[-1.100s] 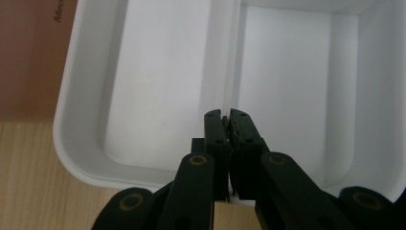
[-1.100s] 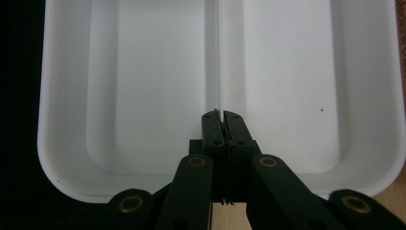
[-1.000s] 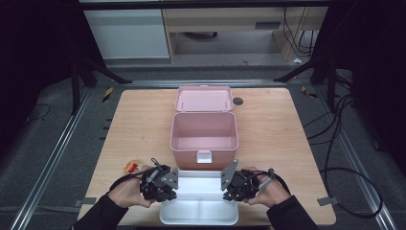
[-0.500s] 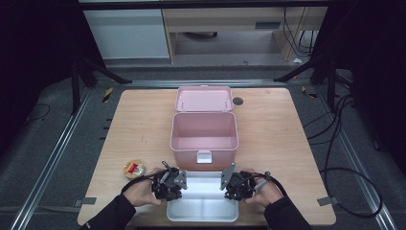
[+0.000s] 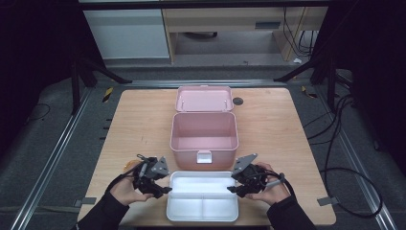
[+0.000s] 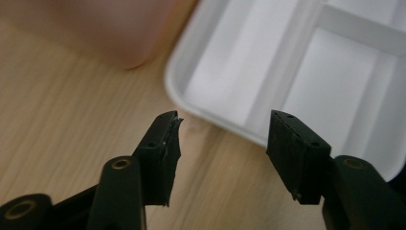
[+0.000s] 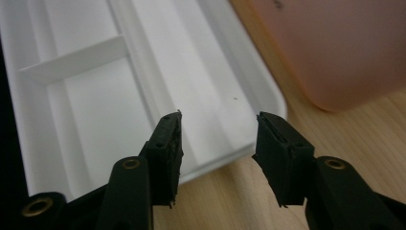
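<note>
While black tools (image 5: 165, 188) (image 5: 233, 184) gape, glossy white divided tray (image 5: 201, 213), smooth pink box (image 5: 205, 146)

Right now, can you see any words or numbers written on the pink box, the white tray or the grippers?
No text can be read anywhere.
Pink box: plain, no words showing.
White tray: plain, no print.
Left gripper and right gripper: no readable marks.
Small orange-red thing by the left gripper: too small to tell if it carries any print.

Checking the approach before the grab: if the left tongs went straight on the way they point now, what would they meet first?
Most likely the short-side rim of the white divided plastic tray, just ahead between the open left tongs. How far ahead is hard to judge.
</note>
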